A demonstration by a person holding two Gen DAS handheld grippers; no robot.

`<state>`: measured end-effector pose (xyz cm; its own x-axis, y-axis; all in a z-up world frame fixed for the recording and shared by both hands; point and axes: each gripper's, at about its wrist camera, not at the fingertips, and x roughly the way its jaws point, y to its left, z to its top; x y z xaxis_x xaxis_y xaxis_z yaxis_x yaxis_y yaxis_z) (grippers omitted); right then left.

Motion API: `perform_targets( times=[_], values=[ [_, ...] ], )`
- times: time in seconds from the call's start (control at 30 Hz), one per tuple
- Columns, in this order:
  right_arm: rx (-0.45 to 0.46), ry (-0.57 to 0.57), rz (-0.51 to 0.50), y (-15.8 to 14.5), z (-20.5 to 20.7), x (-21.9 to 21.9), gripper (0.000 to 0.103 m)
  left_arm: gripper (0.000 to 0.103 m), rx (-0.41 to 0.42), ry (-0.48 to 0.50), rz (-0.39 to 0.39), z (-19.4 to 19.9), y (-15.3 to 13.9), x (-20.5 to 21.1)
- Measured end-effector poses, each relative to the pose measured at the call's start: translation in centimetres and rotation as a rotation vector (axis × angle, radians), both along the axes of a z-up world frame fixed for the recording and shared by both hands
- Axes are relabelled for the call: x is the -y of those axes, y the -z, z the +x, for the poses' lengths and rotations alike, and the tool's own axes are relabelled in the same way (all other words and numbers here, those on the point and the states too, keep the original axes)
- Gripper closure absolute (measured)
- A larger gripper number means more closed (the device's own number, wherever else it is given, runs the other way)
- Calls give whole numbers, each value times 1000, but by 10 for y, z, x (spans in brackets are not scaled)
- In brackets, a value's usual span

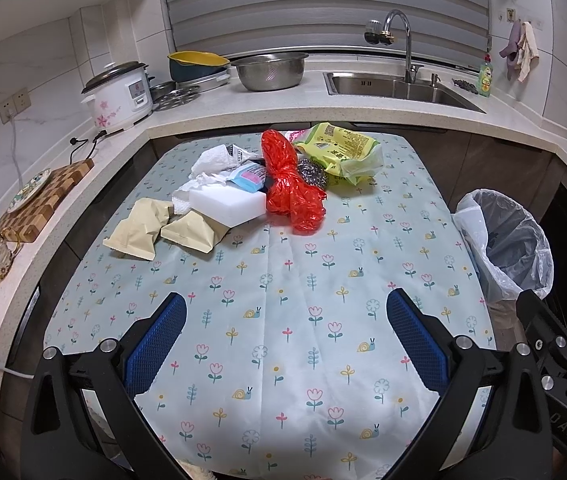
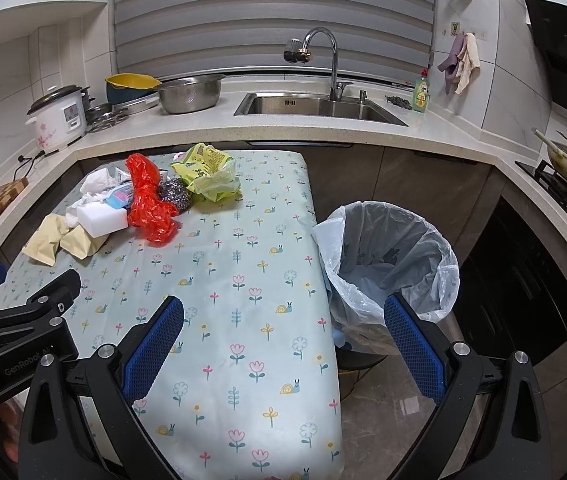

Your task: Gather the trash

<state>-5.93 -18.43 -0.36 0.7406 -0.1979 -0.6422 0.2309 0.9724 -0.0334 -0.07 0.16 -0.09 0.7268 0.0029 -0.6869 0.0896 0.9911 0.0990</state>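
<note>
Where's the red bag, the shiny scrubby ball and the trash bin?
red bag (image 1: 288, 184): left wrist view, on its crumpled middle.
shiny scrubby ball (image 2: 174, 193): right wrist view, on its top.
trash bin (image 2: 435, 240): right wrist view, on the liner's far rim.

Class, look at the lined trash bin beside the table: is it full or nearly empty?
Nearly empty. The right wrist view looks down into the trash bin: its clear liner shows almost to the bottom, with no piled trash visible.

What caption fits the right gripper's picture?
Open right gripper above the flowered table, trash pile ahead, lined bin waiting beside it.
</note>
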Motion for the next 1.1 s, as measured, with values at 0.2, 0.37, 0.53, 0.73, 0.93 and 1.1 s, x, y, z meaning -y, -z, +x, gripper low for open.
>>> perform_targets(
  times=[0.2,0.37,0.53,0.73,0.93,1.1],
  values=[
    [-1,0,2,1,0,0,7,7,-2,0,0,0,0,0],
    [-7,2,6,4,2,1,7,7,-3,0,0,0,0,0],
    [-14,7,7,7,8,2,7,7,-13,-7,-3,4,3,-2],
    [-17,14,19,9,19,4,7,7,-31,-29,-18,16,6,-9],
    [-8,23,20,12,32,2,7,7,-45,-36,-20,31,12,-16],
    [1,37,11,13,50,3,7,7,-52,-65,-23,49,16,-32]
  ],
)
